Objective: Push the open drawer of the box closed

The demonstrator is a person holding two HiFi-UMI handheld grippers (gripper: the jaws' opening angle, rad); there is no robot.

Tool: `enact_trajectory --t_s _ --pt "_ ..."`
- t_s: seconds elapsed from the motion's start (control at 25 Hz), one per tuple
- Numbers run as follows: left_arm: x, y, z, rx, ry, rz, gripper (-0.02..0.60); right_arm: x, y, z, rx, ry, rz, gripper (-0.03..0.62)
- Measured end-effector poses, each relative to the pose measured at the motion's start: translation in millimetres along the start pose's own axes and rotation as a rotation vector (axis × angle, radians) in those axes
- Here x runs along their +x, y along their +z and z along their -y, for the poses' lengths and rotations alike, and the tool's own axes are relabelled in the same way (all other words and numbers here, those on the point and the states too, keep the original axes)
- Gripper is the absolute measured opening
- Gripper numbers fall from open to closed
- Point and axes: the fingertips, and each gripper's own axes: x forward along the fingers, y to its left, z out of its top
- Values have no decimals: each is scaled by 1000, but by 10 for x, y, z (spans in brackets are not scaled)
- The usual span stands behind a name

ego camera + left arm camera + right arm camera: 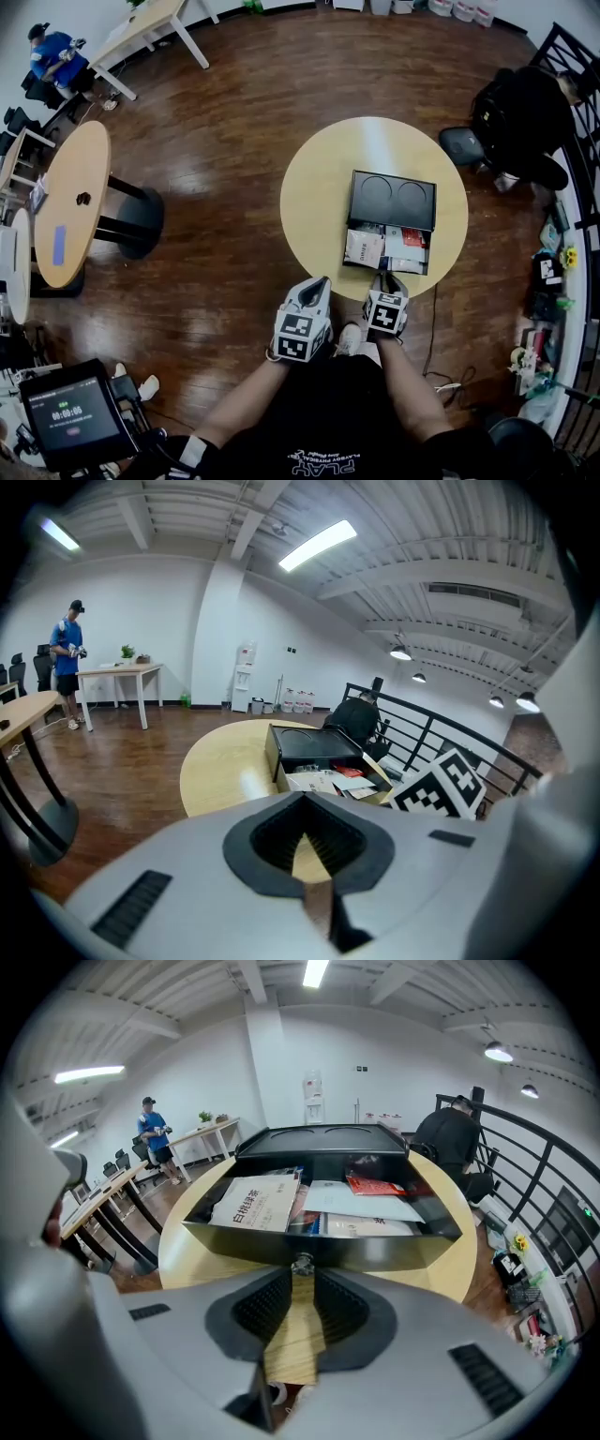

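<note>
While drawer (pixel 234 1239) gapes toward near rim of worktop (pixel 309 197), right gripper (pixel 300 1277) fingers slightly spread at its knob (pixel 302 1263), left gripper (pixel 302 803) fingers pressed together.

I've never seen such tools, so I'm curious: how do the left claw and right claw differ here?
The left claw has its tips together, while the right claw shows a narrow gap. The right claw is at the drawer front, tips by the knob; the left claw is off to the side, clear of it. Both are grey and point towards the table.
</note>
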Motion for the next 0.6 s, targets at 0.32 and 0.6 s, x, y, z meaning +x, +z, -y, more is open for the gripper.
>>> enact_trajectory --t_s 0.32,0.6 --pt "43 20 31 -7 10 10 -3 32 8 14 -11 6 -7 80" --pt "21 19 -7 -87 5 12 -3 27 65 -26 -18 10 8 80"
